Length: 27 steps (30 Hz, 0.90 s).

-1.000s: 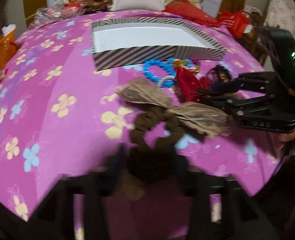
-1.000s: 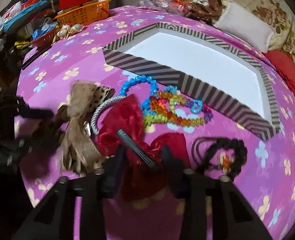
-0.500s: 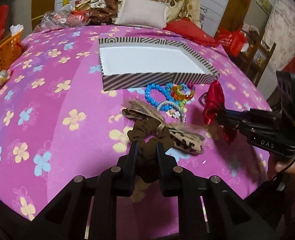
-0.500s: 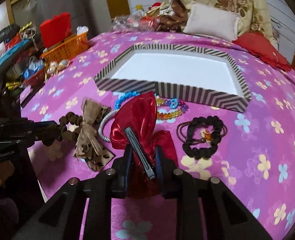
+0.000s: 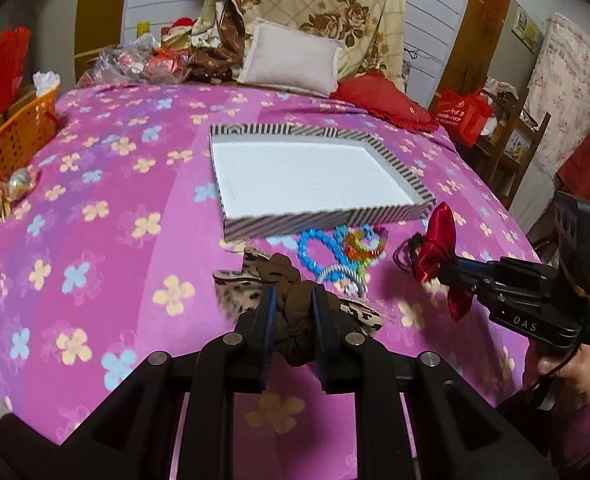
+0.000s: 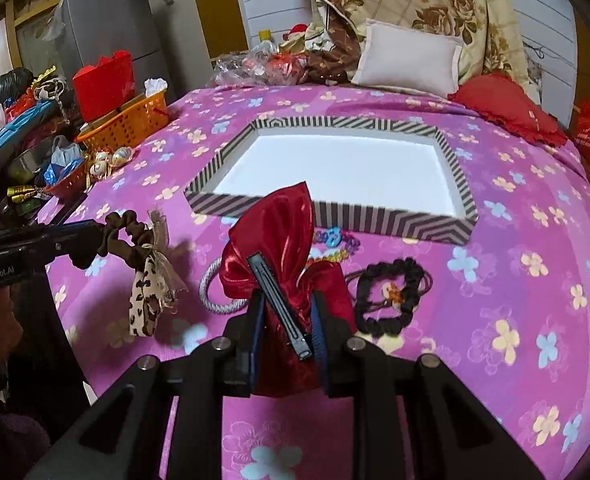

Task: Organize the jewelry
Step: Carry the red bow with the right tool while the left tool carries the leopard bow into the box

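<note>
Above the pink bedspread [image 5: 95,240], short of the striped box [image 5: 327,222], a brown scrunchie [image 5: 295,304] is clamped by the left gripper [image 5: 291,308] and a red bow clip [image 6: 283,264] by the right gripper [image 6: 285,320], either liable to be snagged on the rim or dropped.

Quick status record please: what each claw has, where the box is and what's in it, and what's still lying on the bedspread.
left claw: shut on brown scrunchie with leopard-print bow, lifted off the bedspread
right claw: shut on red satin bow clip, raised
striped box: ahead of both claws, white inside, nothing in it
on the pink floral bedspread: blue bead bracelet, multicolour bead bracelet, silver bangle, black hair tie
placed so far: none
</note>
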Motion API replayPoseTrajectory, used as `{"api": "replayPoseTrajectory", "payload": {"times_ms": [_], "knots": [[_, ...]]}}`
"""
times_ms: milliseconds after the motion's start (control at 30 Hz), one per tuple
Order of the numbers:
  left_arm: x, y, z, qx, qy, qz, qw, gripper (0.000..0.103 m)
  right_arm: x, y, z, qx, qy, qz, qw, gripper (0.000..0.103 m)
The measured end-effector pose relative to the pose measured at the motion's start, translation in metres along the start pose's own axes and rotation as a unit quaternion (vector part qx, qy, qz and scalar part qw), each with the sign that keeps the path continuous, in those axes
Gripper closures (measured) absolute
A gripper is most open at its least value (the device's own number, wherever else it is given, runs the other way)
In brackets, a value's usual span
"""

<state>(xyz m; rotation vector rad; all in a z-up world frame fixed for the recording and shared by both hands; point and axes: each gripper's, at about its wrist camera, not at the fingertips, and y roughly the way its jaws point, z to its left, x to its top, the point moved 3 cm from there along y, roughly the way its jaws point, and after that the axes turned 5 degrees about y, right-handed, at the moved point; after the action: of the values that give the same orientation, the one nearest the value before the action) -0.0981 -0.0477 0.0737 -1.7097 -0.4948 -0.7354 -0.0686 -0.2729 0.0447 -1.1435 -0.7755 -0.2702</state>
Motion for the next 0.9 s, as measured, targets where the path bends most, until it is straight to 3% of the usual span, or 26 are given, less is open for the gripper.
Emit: {"api": "replayPoseTrajectory", "payload": {"times_ms": [367, 633, 900], "knots": [[0.068, 0.015, 0.007, 0.026, 0.008, -0.037, 0.9990, 0.103, 0.051, 0.020, -0.018, -0.029, 0.011, -0.011, 0.999, 0.081], [0.117, 0.062, 0.011, 0.051, 0.017, -0.035, 0.9979, 0.103, 0.095, 0.052, -0.042, -0.041, 0.032, -0.005, 0.999, 0.081], [0.134, 0.112, 0.014, 0.048, 0.013, -0.021, 0.9985, 0.103, 0.115, 0.099, -0.063, -0.054, 0.060, 0.018, 0.997, 0.080]]}}
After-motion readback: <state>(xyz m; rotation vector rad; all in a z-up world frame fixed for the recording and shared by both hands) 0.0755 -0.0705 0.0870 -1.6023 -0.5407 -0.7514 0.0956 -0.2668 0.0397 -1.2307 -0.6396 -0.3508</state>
